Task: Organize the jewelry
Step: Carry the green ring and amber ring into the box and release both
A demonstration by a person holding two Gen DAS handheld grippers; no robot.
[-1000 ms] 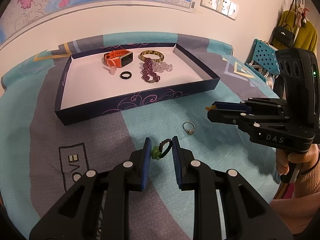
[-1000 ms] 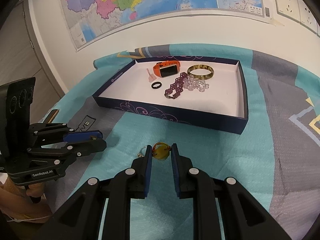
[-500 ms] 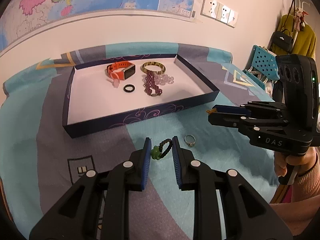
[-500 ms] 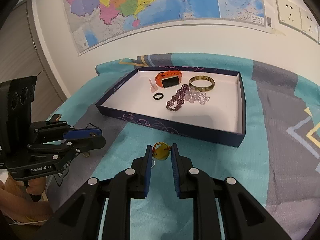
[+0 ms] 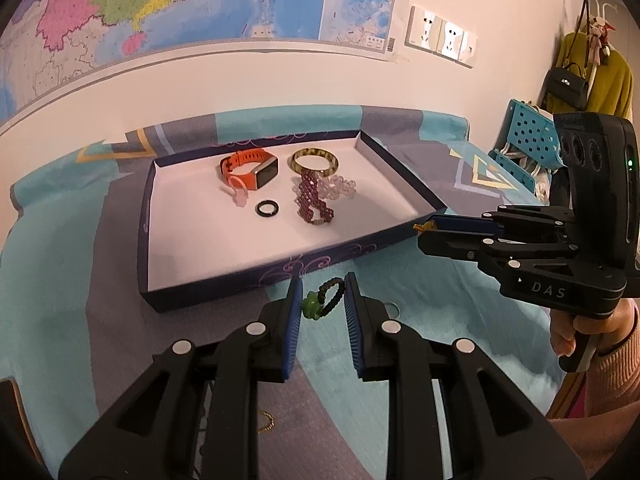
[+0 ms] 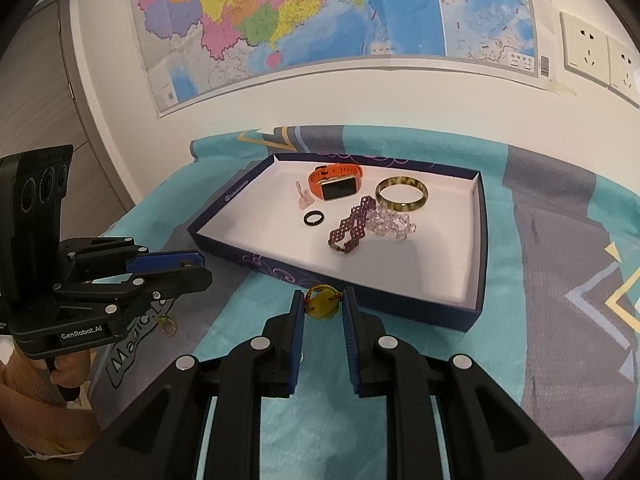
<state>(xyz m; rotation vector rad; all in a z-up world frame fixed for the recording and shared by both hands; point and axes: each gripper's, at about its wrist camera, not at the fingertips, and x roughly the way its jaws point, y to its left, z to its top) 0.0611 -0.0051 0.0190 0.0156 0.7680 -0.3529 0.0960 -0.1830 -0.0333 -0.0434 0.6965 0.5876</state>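
My left gripper (image 5: 320,300) is shut on a dark cord ring with a green bead (image 5: 326,300), held above the cloth just before the near wall of the navy tray (image 5: 240,286). My right gripper (image 6: 322,304) is shut on a yellow bead with a red cord (image 6: 322,307), also raised near the tray's front wall (image 6: 360,300). In the tray lie an orange watch (image 5: 250,170), a gold bangle (image 5: 315,160), purple and clear bead bracelets (image 5: 314,198) and a black ring (image 5: 267,208). A silver ring (image 5: 394,311) lies on the cloth, partly behind my left fingers.
A teal and grey cloth (image 5: 60,280) covers the table. A small gold chain (image 5: 266,424) lies on it under my left gripper and shows in the right wrist view (image 6: 168,324). A blue crate (image 5: 528,140) and hanging bag stand at the right. The wall is right behind the tray.
Both grippers have risen and moved toward the tray with their pieces still held. The silver ring on the cloth has slid behind my left fingers in view.
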